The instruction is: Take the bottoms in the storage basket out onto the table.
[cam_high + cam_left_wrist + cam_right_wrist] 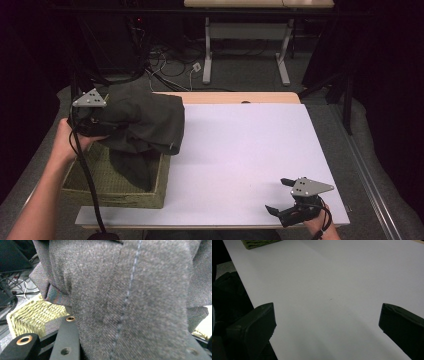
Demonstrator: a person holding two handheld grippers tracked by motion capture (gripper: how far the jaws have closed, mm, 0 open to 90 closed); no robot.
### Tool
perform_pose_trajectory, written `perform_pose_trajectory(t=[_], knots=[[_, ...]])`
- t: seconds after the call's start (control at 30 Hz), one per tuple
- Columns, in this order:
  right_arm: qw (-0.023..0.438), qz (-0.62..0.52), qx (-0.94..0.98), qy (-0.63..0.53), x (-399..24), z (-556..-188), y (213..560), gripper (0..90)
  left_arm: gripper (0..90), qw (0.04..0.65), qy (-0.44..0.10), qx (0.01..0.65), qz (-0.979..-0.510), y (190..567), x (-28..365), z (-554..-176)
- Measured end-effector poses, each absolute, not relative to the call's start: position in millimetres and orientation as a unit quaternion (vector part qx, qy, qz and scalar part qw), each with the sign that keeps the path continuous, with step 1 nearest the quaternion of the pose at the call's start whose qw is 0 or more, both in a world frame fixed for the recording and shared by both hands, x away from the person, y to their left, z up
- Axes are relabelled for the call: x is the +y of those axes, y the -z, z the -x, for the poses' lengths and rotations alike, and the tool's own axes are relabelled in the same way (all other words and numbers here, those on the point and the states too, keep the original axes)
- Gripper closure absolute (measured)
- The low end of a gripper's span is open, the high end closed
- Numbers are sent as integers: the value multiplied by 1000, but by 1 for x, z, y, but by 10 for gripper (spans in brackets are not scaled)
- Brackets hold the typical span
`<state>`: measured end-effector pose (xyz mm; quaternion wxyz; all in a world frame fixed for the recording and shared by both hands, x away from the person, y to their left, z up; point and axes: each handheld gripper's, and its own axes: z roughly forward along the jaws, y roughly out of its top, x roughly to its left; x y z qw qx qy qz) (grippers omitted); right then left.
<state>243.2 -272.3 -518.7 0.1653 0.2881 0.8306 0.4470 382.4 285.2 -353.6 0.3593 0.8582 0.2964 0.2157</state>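
A dark grey garment [145,120] hangs bunched above a woven green basket [150,195] at the table's left side, its lower folds trailing into the basket. My left gripper [111,128] is shut on the garment's left part, with its fingertips buried in the cloth. In the left gripper view the grey fabric [130,302] with a pale stitched seam fills the space between the jaws of my left gripper [132,350], and the basket [32,315] lies below. My right gripper [277,195] rests open near the table's front right corner, nothing between the jaws of that gripper [327,322].
A white table top [250,150] spreads right of the basket. The basket's corner [257,243] lies far off in the right gripper view. Cables and a desk frame [245,55] stand on the floor beyond the table.
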Motion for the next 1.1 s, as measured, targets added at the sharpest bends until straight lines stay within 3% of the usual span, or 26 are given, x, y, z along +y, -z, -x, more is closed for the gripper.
perform_pose_trajectory(t=[1.1], knots=[[164, -285, 830, -451, -272, -243, 519, 5, 563, 370, -194, 211, -884, 332, 241, -398]])
